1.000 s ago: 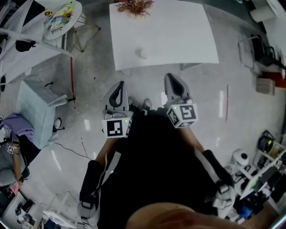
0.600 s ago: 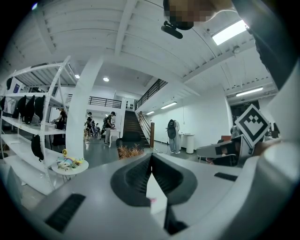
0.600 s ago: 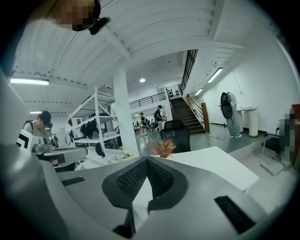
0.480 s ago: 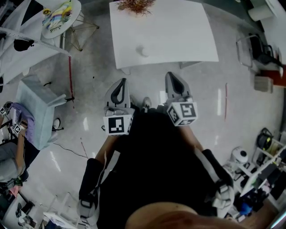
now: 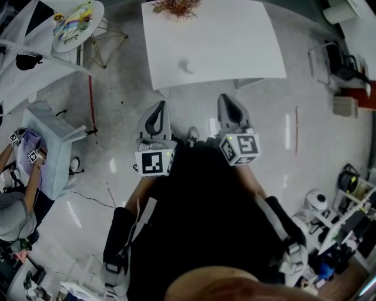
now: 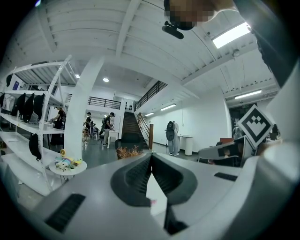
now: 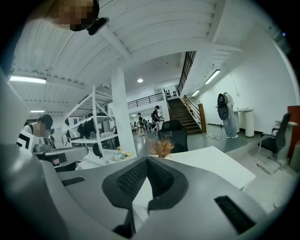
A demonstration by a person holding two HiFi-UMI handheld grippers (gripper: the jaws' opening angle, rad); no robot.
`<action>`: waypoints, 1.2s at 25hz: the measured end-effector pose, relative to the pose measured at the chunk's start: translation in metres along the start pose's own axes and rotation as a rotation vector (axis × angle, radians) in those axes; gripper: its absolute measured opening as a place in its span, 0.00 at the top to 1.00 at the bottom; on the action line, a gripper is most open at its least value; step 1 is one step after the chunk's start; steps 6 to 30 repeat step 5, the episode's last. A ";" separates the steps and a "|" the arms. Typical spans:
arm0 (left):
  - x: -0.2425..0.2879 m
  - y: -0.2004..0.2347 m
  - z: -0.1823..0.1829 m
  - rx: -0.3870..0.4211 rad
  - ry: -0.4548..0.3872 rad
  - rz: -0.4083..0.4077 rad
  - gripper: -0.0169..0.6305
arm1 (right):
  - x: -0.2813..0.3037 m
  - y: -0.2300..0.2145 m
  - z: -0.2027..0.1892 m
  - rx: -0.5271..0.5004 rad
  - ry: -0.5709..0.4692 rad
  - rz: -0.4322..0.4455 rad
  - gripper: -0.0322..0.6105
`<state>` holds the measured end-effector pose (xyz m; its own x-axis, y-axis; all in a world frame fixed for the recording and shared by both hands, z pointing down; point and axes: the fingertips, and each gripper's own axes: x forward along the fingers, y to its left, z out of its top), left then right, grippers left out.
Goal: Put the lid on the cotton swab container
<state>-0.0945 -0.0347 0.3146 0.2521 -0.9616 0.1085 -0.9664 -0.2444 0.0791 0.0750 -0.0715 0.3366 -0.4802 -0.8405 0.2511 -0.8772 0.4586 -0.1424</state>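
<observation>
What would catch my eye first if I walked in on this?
Two grey grippers, the left gripper and the right gripper, held out side by side over the shiny floor, jaws shut and empty. Ahead stands a white table with a dried plant at its far edge.

A dried plant stands on the white table.

Bright, even light falls from ceiling strip lights, leaving the white tabletop nearly washed out and streaks of glare on the glossy floor, with only faint shadows. Both gripper views bow straight lines strongly and darken to black at the corners. Close to the lens, the left hand-held gripper and right hand-held gripper look soft.
</observation>
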 end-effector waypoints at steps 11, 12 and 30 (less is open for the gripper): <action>-0.003 0.006 0.000 -0.003 -0.002 0.002 0.96 | 0.002 0.007 0.000 -0.003 -0.002 0.001 0.94; -0.003 0.006 0.000 -0.003 -0.002 0.002 0.96 | 0.002 0.007 0.000 -0.003 -0.002 0.001 0.94; -0.003 0.006 0.000 -0.003 -0.002 0.002 0.96 | 0.002 0.007 0.000 -0.003 -0.002 0.001 0.94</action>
